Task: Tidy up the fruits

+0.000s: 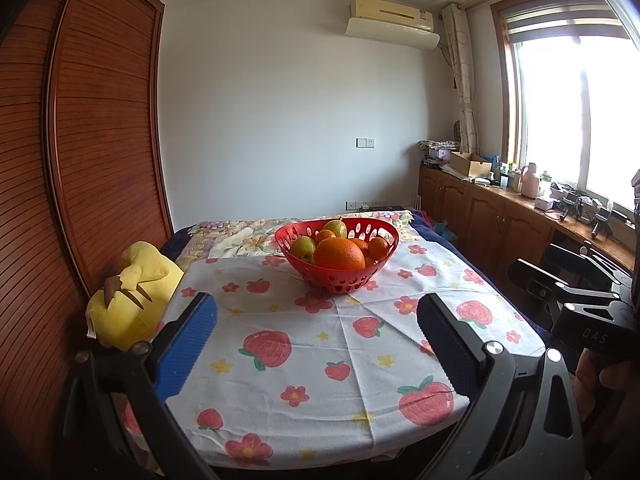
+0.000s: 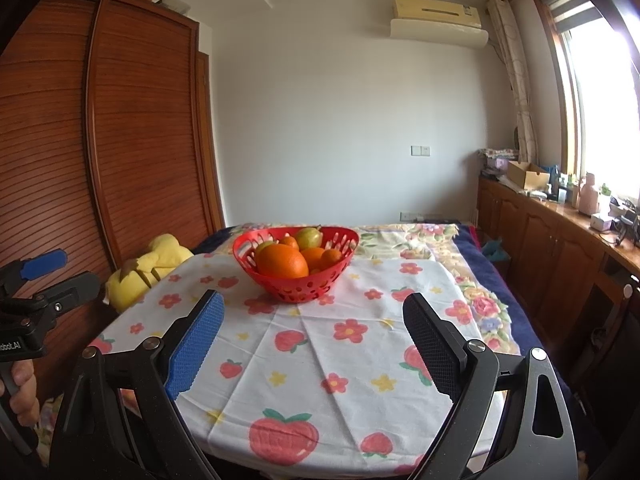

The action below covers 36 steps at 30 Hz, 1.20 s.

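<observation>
A red perforated basket (image 1: pixel 344 280) stands on the strawberry-print cloth (image 1: pixel 304 344) toward the far side; it also shows in the right wrist view (image 2: pixel 298 290). It holds a large orange (image 1: pixel 339 255), smaller oranges (image 1: pixel 378 247) and green pears (image 1: pixel 303 249). My left gripper (image 1: pixel 316 312) is open and empty, held back near the table's front edge. My right gripper (image 2: pixel 312 312) is open and empty, also near the front edge, to the right of the left one.
A yellow plush toy (image 1: pixel 136 300) lies at the table's left edge by a wooden wardrobe (image 1: pixel 92 160). A wooden counter with clutter (image 1: pixel 520 200) runs under the window at right. A floral quilt (image 2: pixel 472 292) lies beneath the cloth.
</observation>
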Each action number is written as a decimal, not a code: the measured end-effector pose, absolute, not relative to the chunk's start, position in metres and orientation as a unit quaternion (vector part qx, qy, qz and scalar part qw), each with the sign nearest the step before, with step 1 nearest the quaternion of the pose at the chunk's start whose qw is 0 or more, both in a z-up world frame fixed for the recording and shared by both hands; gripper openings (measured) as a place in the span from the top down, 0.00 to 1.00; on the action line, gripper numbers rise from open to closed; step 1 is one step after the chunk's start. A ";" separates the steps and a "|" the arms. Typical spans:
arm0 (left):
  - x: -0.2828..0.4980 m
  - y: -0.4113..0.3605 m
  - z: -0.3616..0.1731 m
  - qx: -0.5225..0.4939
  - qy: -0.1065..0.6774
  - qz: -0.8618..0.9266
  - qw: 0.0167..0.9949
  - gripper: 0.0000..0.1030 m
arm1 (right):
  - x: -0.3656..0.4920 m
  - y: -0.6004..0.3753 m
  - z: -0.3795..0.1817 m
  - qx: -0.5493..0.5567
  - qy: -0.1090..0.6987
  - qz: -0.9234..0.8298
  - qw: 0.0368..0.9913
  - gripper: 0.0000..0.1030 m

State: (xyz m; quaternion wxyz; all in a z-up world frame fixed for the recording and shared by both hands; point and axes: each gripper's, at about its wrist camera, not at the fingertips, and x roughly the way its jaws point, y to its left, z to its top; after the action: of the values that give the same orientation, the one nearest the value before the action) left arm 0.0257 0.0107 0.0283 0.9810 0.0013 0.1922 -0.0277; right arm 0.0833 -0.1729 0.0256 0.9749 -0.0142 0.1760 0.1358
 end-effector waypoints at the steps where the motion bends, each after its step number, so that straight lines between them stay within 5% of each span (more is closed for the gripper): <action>1: 0.026 0.011 0.028 0.002 0.192 -0.028 0.981 0.02 | 0.083 -0.173 0.026 -0.014 0.176 0.136 0.975 0.10; 36: 0.022 0.011 0.031 0.003 0.187 -0.028 0.982 0.02 | 0.083 -0.172 0.025 -0.015 0.176 0.136 0.975 0.10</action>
State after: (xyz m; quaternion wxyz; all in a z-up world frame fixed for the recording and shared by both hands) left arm 0.0224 0.0108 0.0312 0.9819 0.0029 0.1872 -0.0282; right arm 0.0832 -0.1719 0.0252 0.9748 -0.0149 0.1759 0.1361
